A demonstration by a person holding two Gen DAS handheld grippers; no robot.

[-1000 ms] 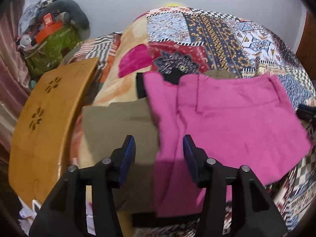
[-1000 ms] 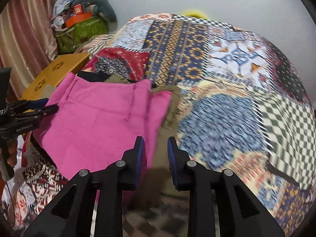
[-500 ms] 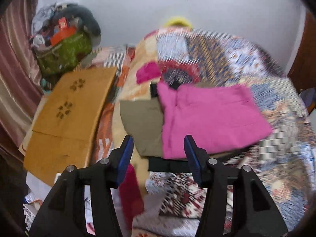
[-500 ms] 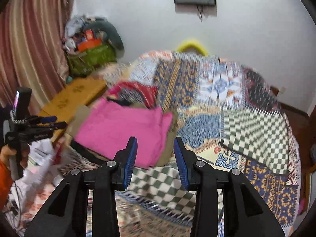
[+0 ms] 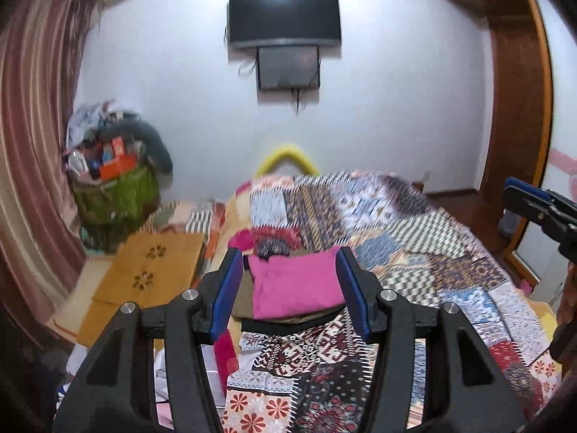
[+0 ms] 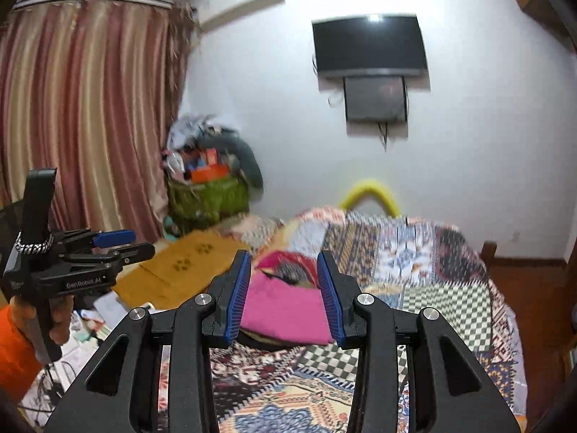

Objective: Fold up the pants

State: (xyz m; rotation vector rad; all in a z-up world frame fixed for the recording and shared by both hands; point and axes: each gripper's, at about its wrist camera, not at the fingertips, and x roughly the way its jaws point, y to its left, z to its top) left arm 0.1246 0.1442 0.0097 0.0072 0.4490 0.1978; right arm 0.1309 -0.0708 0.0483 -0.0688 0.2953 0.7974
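The folded pink pants lie on top of a small stack of olive and black garments on the patchwork bed. They also show in the right wrist view. My left gripper is open and empty, held well back from the stack and above the bed's near edge. My right gripper is open and empty, also held back from the pants. The right gripper shows at the right edge of the left wrist view. The left gripper shows at the left of the right wrist view.
A folded yellow wooden table lies left of the bed. A green bag heaped with clutter stands in the corner by the striped curtain. A TV hangs on the far wall. Papers and cables litter the floor.
Both grippers have pulled back and risen away from the pink pants, which now look small and far. Both jaws have opened wider. The pants stay folded on the stack.
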